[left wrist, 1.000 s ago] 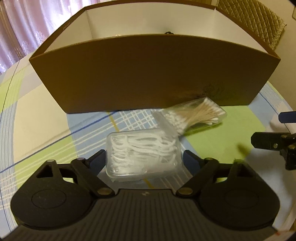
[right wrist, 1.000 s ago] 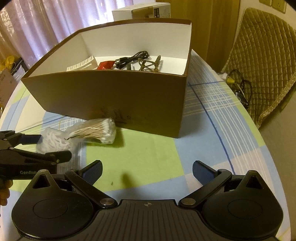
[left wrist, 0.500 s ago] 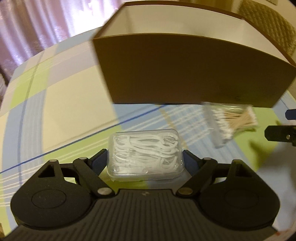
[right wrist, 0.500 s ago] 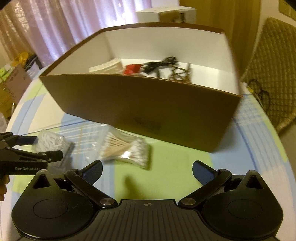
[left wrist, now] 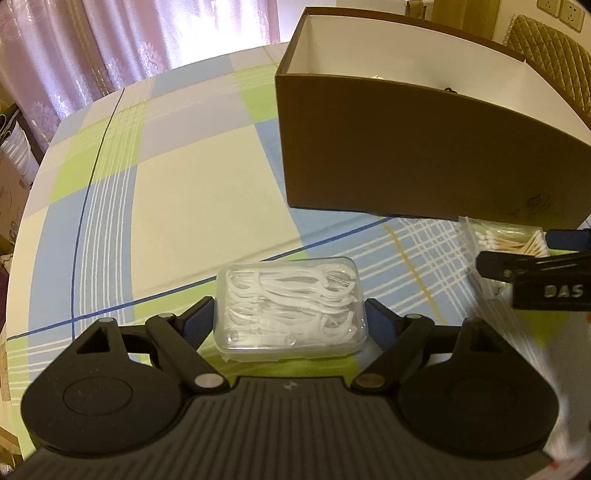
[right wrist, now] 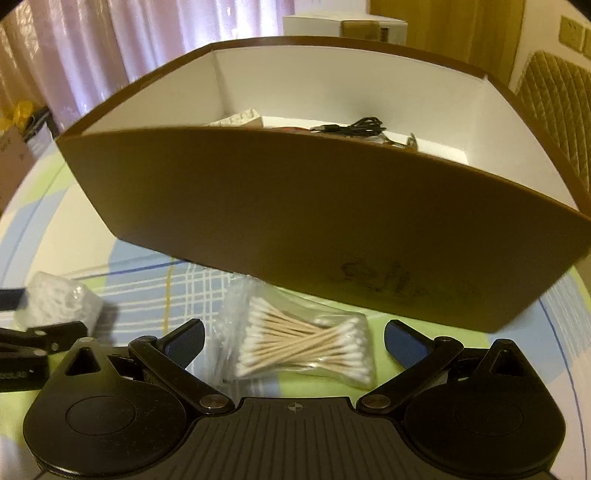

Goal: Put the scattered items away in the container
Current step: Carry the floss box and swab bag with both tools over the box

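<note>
A clear plastic case of white floss picks [left wrist: 290,306] is clamped between the blue pads of my left gripper [left wrist: 290,315], which is shut on it just above the checked tablecloth. In the right wrist view the same case [right wrist: 59,306] shows at the far left, with a left gripper finger [right wrist: 40,338] beside it. A clear bag of cotton swabs [right wrist: 303,347] lies on the cloth between the spread fingers of my open right gripper [right wrist: 295,339], which do not touch it. Directly behind stands the brown cardboard box [right wrist: 295,206], white inside. The bag [left wrist: 517,240] also appears in the left wrist view.
Inside the box lie a black cable [right wrist: 351,127], a white packet [right wrist: 236,120] and a small metal item. A white carton [right wrist: 343,24] stands behind the box, and a quilted chair [right wrist: 554,92] to the right. Curtains [left wrist: 110,44] hang beyond the table's round far edge.
My left gripper has swung left with the floss case, so the box now sits to its right. The right gripper has moved left and forward until the swab bag lies between its fingers.
</note>
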A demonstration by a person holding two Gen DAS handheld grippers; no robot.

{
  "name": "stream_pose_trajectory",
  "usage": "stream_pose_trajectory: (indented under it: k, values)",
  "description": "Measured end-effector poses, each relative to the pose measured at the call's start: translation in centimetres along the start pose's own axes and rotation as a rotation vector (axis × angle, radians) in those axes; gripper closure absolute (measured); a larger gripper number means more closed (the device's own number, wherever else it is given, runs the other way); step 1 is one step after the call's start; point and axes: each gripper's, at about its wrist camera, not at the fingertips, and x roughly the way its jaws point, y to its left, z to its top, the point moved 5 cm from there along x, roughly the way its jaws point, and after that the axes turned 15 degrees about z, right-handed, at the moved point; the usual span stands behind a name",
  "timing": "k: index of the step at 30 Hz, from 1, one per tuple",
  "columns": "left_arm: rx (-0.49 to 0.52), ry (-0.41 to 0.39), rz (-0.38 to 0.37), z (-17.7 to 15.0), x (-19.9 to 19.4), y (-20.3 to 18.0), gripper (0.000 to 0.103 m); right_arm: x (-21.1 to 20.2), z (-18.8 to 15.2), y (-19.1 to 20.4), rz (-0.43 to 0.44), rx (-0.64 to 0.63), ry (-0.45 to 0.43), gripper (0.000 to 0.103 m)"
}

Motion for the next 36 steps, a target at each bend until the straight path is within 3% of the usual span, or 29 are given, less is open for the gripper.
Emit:
stream_pose_trajectory:
  k: [2,4,8,23,36]
  values:
    - [-0.001,0.002,-0.003,0.0,0.2,0.1,0.02,0.6,-0.3,0.3,-0.036,-0.03,0.016,0.003]
    - [0.003,0.001,-0.005,0.0,0.2,0.1,0.02,1.0,-0.7,0.4,-0.039,-0.054,0.025,0.018]
    - [0.006,0.0,-0.01,0.0,0.5,0.3,0.02,0.7,-0.7,0.2,-0.013,-0.052,0.003,0.032]
    - [0.022,-0.008,-0.02,-0.4,0.1,0.1,0.02,-2.2,-2.2,-2.9,0.074,-0.061,0.045,0.033]
    - [0.075,-0.024,-0.065,-1.7,-1.9,-2.9,0.02,-5.6,-4.5,-3.8,0.101,-0.044,0.088,0.033]
